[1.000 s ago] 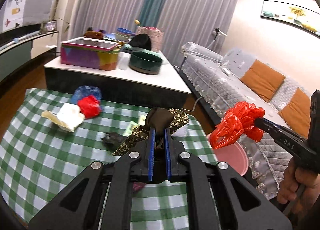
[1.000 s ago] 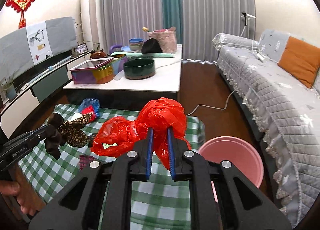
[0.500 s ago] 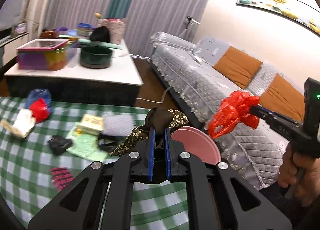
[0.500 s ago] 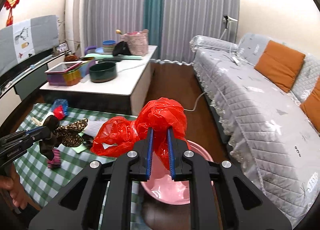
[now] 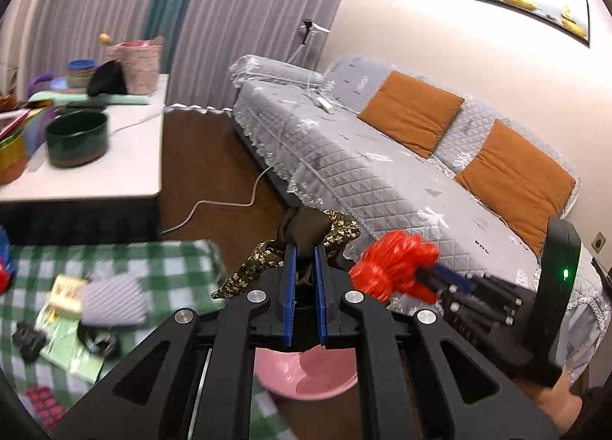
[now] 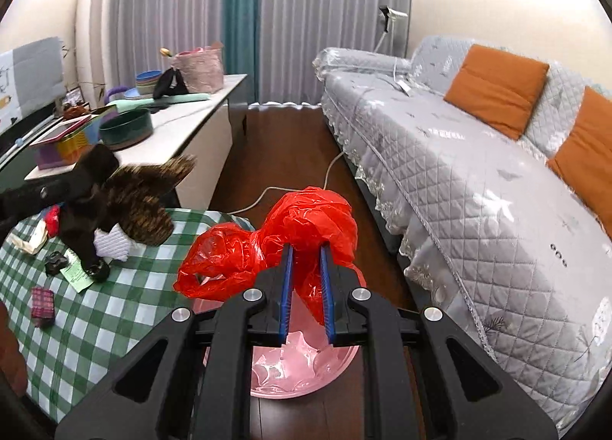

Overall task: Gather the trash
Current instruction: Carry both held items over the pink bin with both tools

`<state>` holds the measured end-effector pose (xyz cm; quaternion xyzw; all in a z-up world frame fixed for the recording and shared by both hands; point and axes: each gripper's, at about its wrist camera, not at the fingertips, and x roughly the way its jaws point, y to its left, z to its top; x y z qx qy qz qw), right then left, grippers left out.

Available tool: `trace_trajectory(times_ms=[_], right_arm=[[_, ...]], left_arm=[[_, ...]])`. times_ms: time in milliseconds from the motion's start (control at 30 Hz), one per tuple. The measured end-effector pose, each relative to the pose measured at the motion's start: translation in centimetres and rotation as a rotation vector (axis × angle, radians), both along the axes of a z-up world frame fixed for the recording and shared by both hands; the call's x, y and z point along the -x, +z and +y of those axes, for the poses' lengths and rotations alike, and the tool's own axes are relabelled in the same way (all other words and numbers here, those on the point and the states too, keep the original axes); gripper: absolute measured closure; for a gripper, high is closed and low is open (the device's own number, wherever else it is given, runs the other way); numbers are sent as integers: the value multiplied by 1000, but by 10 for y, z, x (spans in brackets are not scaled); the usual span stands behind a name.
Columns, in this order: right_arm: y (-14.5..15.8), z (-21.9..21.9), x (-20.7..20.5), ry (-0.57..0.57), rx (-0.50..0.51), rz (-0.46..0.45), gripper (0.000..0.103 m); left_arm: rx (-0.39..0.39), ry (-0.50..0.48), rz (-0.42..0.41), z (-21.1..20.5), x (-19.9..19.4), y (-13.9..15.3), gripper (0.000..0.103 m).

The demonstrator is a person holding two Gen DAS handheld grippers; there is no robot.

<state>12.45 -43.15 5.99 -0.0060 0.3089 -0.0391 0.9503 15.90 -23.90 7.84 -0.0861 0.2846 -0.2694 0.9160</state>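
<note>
My left gripper [image 5: 305,250] is shut on a brown patterned cloth scrap [image 5: 306,233], held up past the edge of the green checked table [image 5: 160,268]. My right gripper [image 6: 305,254] is shut on a crumpled red plastic bag [image 6: 302,222]. A pink basin [image 6: 302,375] sits on the floor right under both grippers, its rim also showing in the left wrist view [image 5: 306,382]. The red bag [image 5: 394,268] and right gripper body appear to the right in the left wrist view. The cloth scrap [image 6: 141,191] hangs blurred at the left in the right wrist view.
Several bits of trash lie on the checked cloth: a white striped wad [image 5: 113,302], a green paper [image 6: 78,275], a small red packet [image 6: 42,304]. A white low table [image 5: 95,168] bears a dark bowl [image 5: 76,137]. A grey sofa [image 6: 478,180] runs along the right. A cable [image 5: 214,206] crosses the wooden floor.
Both grippers have swung right, off the checked table and over the pink basin, still holding the cloth scrap and the red bag. They are now closer together.
</note>
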Motion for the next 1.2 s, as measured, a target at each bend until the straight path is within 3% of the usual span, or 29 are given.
trace_trajectory(times_ms=[200, 700, 767, 800, 867, 900, 1033, 1200], right_arm=[[-3, -7, -13, -14, -29, -2, 89], [-22, -23, -33, -58, -51, 46, 88], [-23, -25, -35, -62, -55, 56, 81], [-24, -25, -36, -67, -53, 64, 78], [-25, -27, -37, -80, -51, 64, 61], [-24, -27, -37, -83, -49, 60, 57], [-20, -28, -36, -98, -48, 46, 44], [-12, -20, -34, -91, -49, 26, 43]], left_arm=[[-17, -18, 1, -26, -22, -1, 94], [-48, -84, 102, -64, -55, -38, 94], [-58, -95, 105, -69, -56, -39, 92], [-67, -92, 106, -70, -56, -39, 85], [-76, -65, 99, -69, -56, -39, 72], [-69, -63, 101, -67, -56, -39, 68], [-56, -48, 109, -56, -56, -35, 67], [-56, -31, 103, -41, -50, -27, 67]])
